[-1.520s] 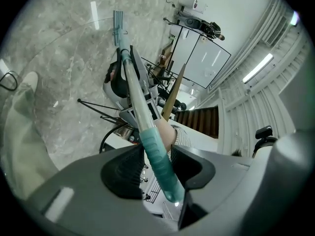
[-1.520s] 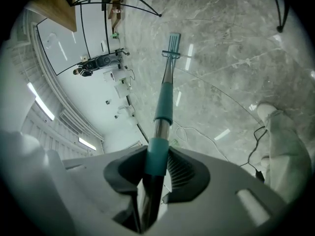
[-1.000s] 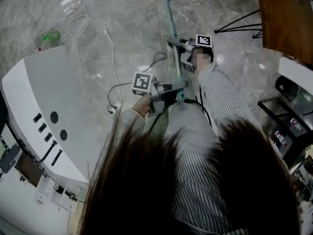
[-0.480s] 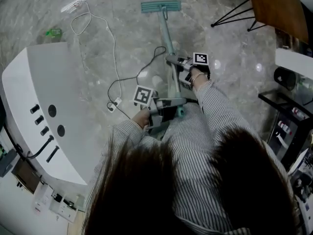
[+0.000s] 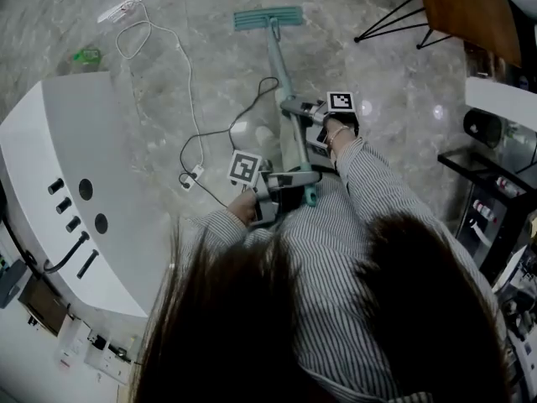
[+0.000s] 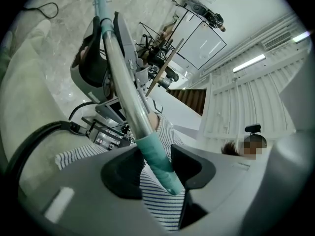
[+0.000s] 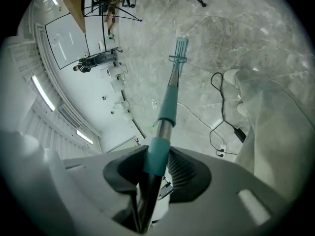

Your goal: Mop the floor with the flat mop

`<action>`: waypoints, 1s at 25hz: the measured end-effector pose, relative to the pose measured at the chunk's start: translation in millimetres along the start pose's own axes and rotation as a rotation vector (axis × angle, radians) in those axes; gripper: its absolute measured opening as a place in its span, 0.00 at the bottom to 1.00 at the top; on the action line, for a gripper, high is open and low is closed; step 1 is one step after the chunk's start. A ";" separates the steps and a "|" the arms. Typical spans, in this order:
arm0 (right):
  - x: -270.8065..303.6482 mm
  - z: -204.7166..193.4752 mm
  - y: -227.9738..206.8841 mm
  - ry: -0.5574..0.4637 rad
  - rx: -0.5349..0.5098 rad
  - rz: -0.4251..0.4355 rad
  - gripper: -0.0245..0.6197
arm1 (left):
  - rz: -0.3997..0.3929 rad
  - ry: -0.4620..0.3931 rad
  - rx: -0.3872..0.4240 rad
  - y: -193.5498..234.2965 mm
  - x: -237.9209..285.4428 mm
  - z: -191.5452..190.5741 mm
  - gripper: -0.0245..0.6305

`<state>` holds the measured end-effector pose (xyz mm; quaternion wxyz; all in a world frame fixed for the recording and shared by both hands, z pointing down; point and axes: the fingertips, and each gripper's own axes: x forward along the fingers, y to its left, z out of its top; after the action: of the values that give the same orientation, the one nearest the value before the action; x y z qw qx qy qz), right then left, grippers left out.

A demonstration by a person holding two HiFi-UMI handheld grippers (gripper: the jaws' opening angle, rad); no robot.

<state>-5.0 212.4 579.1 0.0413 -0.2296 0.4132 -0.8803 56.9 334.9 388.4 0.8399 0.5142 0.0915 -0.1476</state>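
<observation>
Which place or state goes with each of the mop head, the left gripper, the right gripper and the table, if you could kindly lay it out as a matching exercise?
Things:
1. mop head
2. left gripper
3. right gripper
4. table

Places or states:
a. shut on the teal top end of the handle
b. brown, at the head view's top right
c. flat on the floor, at the handle's far end
d. shut on the handle lower down, towards the mop head

Pairs: 1-c, 2-a, 3-d, 4-b.
</observation>
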 end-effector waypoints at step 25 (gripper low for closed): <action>20.2 1.9 -1.5 0.026 -0.048 -0.009 0.23 | 0.053 -0.069 -0.054 9.7 -24.2 9.9 0.29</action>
<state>-22.0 206.8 588.7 0.0266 -0.2211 0.4335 -0.8732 37.5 334.0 408.3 0.8598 0.4881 0.0530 -0.1404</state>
